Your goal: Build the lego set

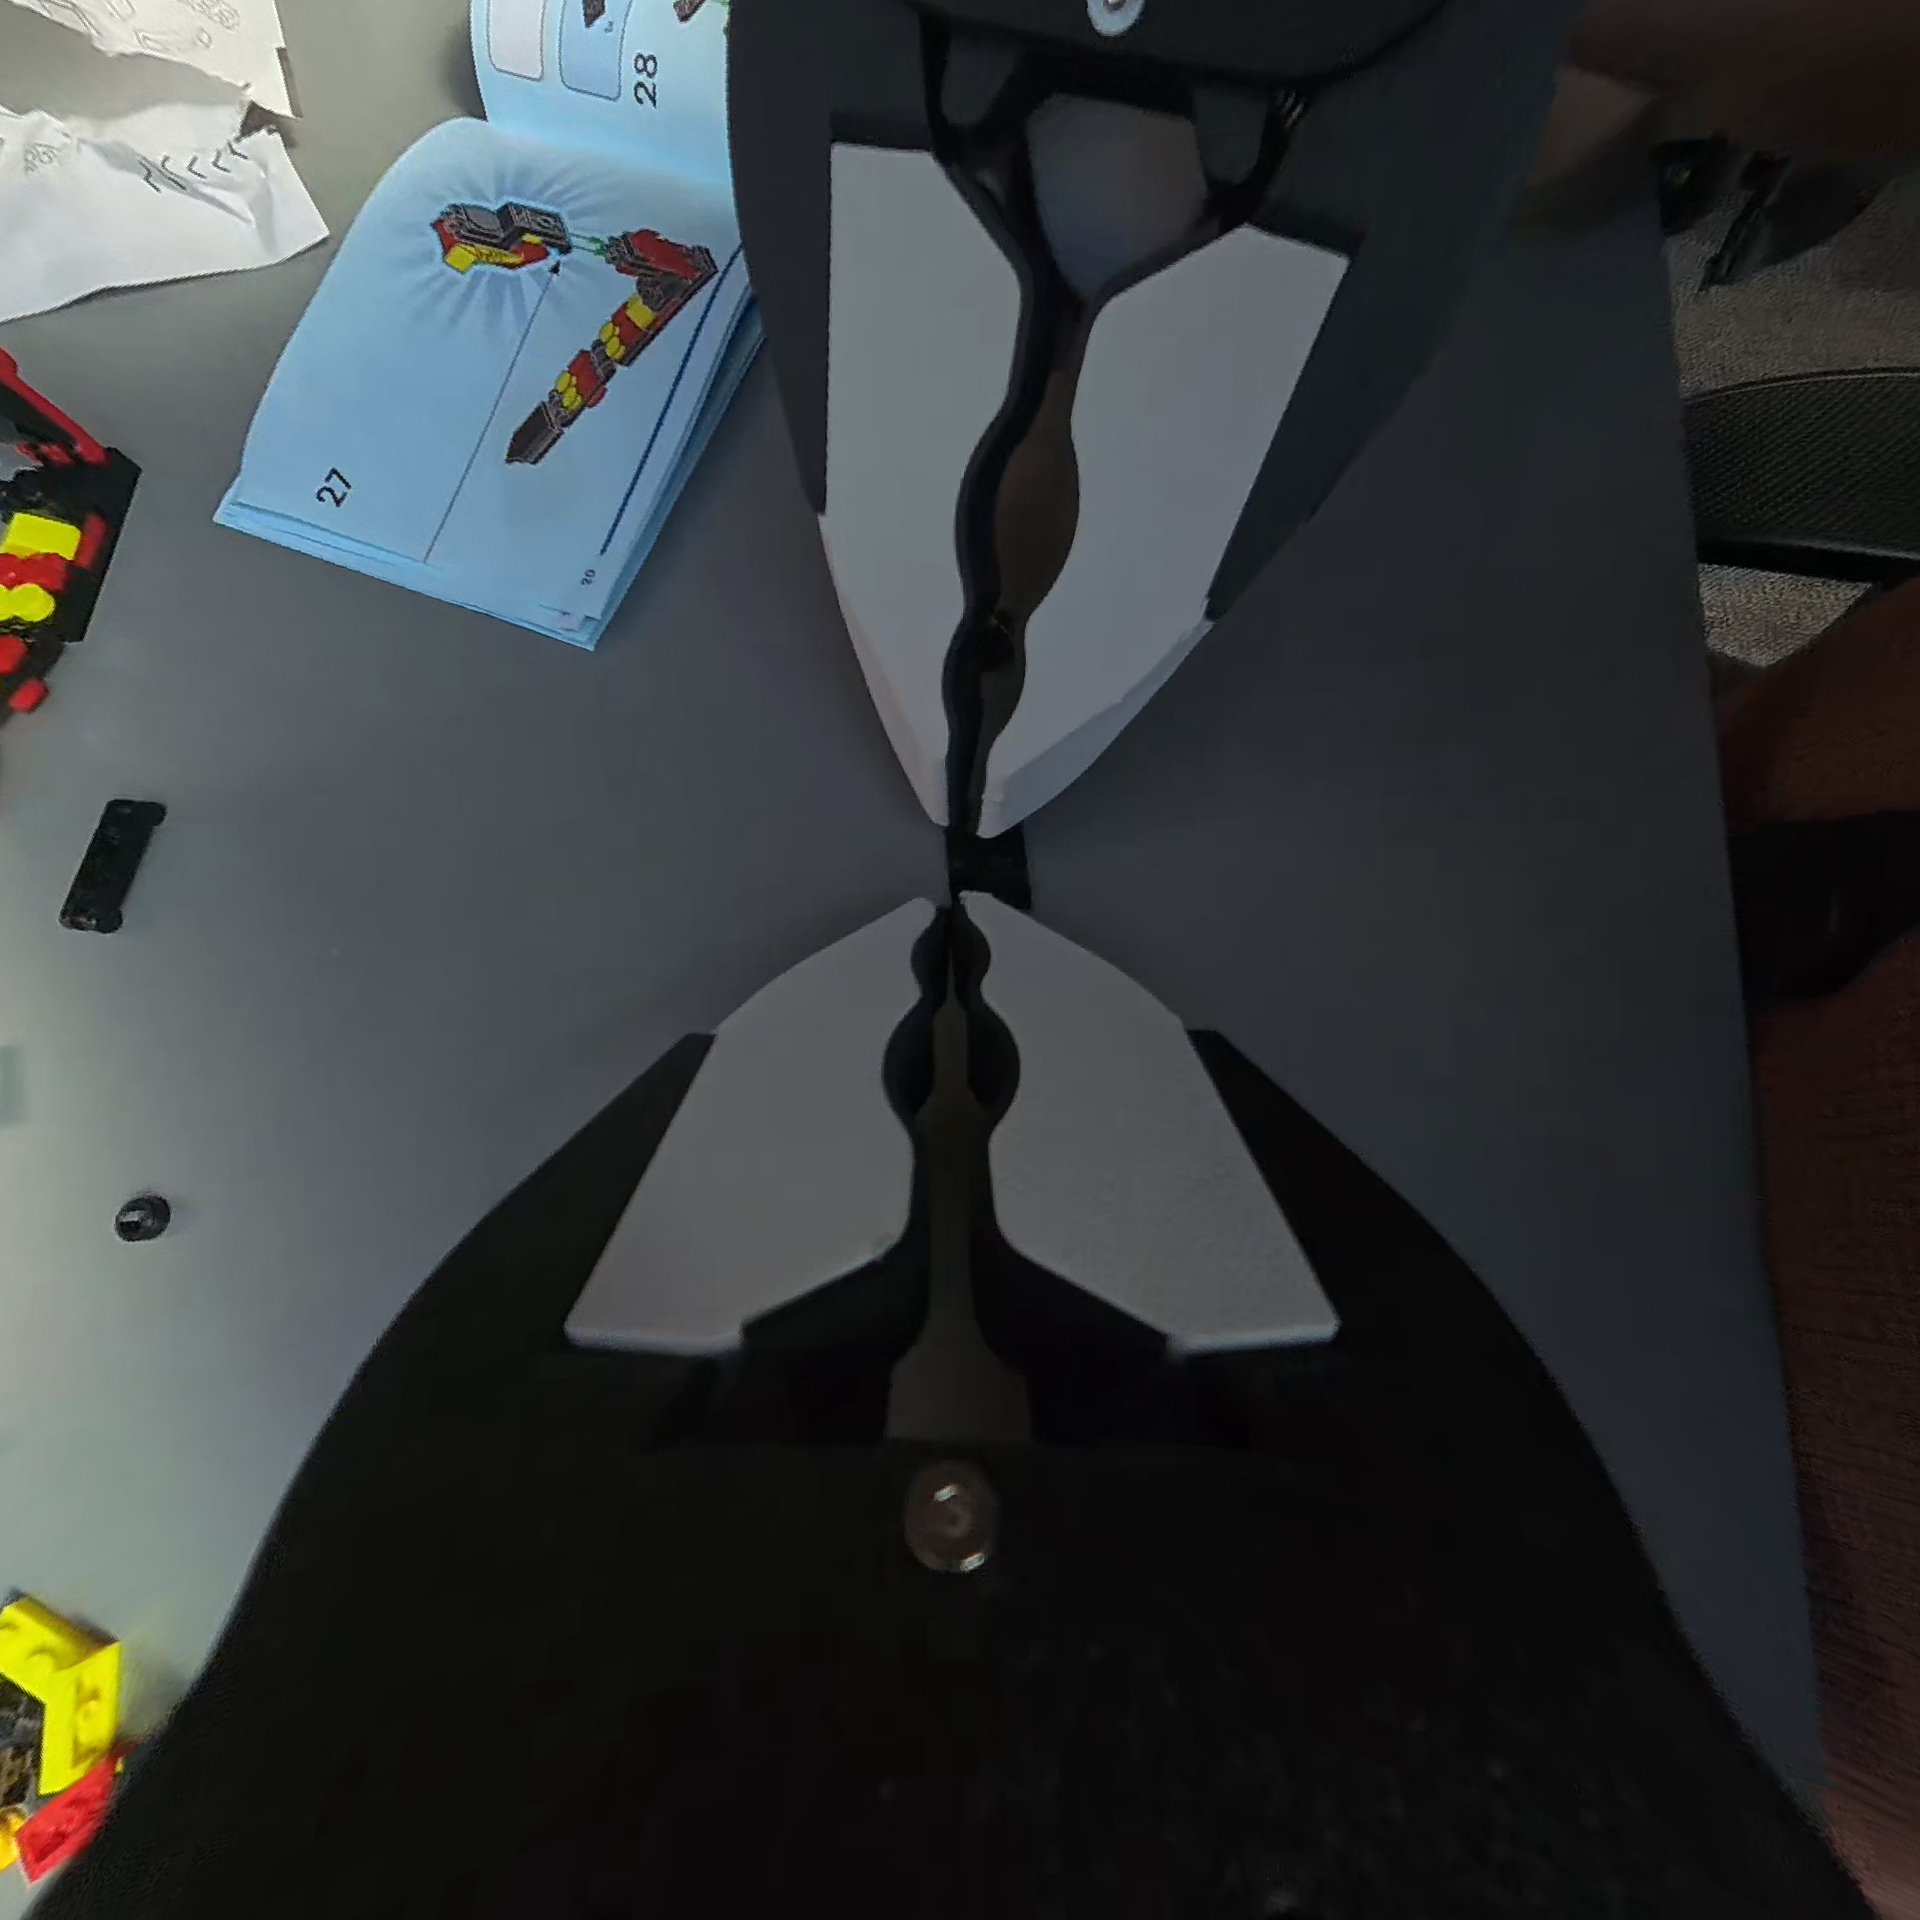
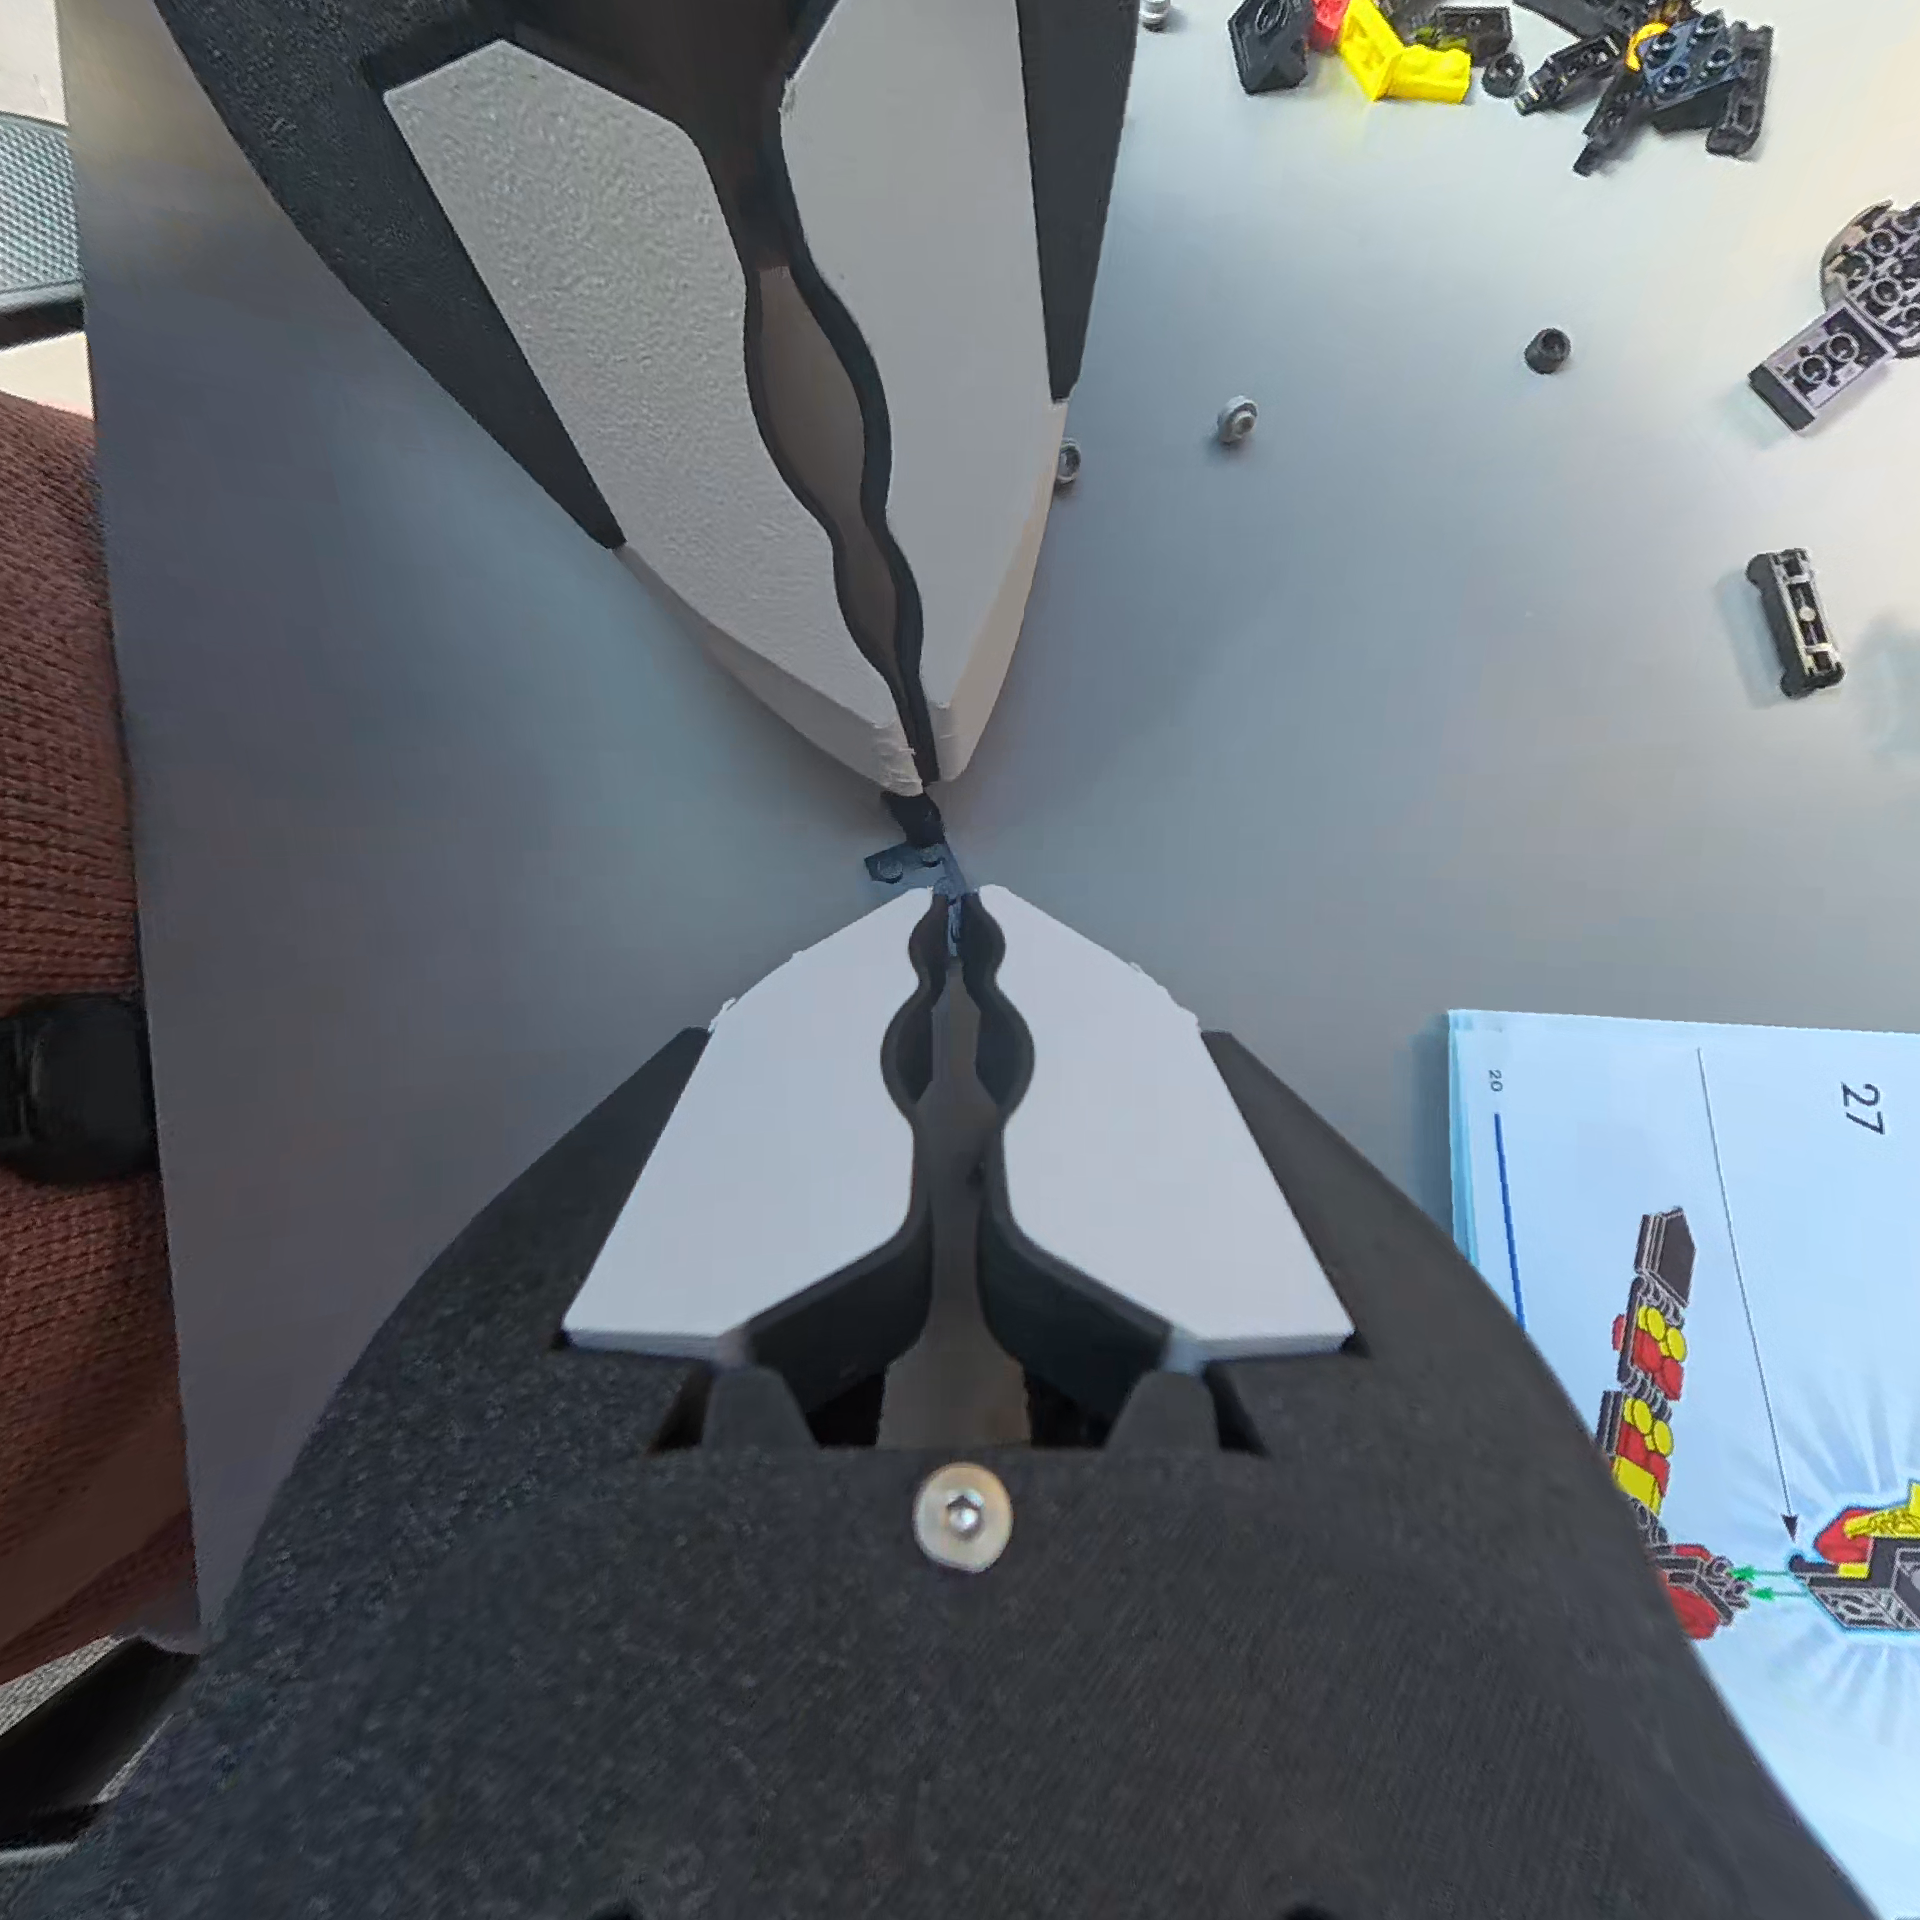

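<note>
My two grippers meet tip to tip above the grey table [image 1: 520, 935]. In the left wrist view my left gripper [image 1: 954, 912] is shut, with a small black piece [image 1: 989, 871] at its tips. My right gripper [image 1: 975, 821] comes in from above it, also shut. In the right wrist view my right gripper [image 2: 954, 902] pinches a small dark studded plate [image 2: 909, 864]. The left gripper [image 2: 925, 774] opposite holds a small black piece [image 2: 914, 814] that touches the plate. How the two pieces join is hidden by the fingertips.
An open blue instruction booklet [image 1: 468, 395] lies beside the grippers and also shows in the right wrist view [image 2: 1714, 1351]. A red, yellow and black partial build [image 1: 42, 540], a black plate [image 1: 112, 864] and loose pieces [image 2: 1507, 62] lie around. A sleeve [image 2: 62, 727] is at the table edge.
</note>
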The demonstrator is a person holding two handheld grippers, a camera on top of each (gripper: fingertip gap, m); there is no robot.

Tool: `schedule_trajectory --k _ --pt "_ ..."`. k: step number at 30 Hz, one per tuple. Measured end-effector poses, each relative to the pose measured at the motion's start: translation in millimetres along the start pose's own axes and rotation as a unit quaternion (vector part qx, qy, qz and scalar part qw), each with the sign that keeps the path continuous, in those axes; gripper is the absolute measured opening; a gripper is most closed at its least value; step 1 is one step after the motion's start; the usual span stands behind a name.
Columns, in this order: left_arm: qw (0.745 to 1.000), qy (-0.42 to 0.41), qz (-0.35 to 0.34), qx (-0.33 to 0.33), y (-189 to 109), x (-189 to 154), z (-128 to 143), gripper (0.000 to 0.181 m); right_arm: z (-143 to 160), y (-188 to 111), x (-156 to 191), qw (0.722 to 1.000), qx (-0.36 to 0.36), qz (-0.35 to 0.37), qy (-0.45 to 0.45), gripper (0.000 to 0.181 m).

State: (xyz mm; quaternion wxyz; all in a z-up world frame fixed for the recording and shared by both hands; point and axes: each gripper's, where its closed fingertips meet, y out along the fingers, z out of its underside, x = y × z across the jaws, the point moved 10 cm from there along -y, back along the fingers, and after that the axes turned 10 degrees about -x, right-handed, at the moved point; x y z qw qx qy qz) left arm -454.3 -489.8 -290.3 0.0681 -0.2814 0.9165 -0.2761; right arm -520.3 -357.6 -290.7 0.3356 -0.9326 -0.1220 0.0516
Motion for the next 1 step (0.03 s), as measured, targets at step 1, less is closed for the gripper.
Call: schedule_trajectory --k 1 --pt "1.000 0.003 0.001 0.009 1.4 0.6 0.0 0.000 0.6 1.1 -0.3 1.000 0.003 -0.002 0.000 0.001"
